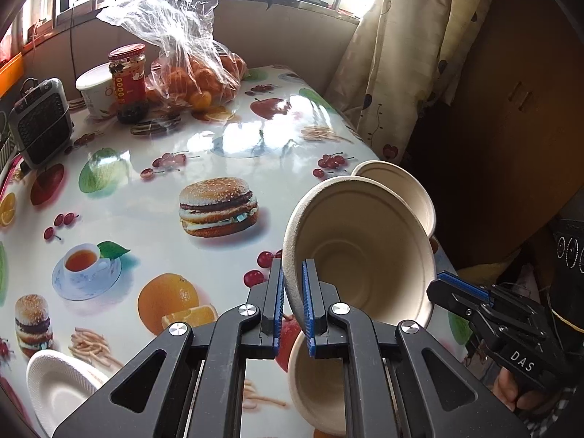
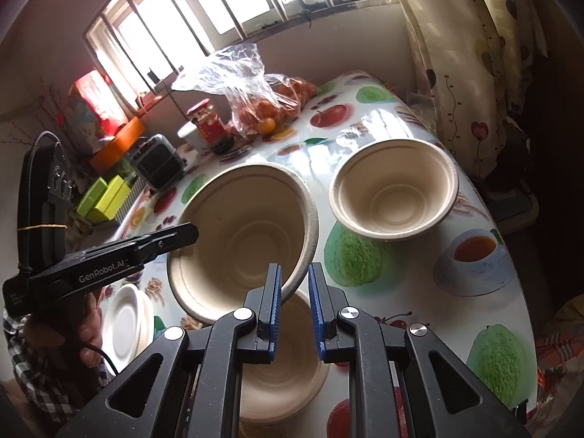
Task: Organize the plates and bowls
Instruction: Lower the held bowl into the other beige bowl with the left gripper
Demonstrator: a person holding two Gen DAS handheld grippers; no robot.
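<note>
My left gripper (image 1: 293, 281) is shut on the rim of a beige paper bowl (image 1: 365, 255), holding it tilted above the table. It also shows in the right wrist view (image 2: 241, 233). Under it a second beige bowl (image 1: 317, 387) sits on the table, also in the right wrist view (image 2: 288, 357). A third bowl (image 2: 394, 189) stands farther right near the table edge (image 1: 401, 186). My right gripper (image 2: 295, 284) is slightly open and empty, beside the held bowl's rim. White paper plates (image 1: 54, 383) lie stacked at the near left (image 2: 127, 325).
A food-print tablecloth covers the table (image 1: 146, 182). At the back stand a bag of oranges (image 1: 193, 80), a red-lidded jar (image 1: 127, 84), a white cup (image 1: 95, 89) and a small heater (image 1: 40, 120). A curtain (image 1: 401, 54) hangs at the right.
</note>
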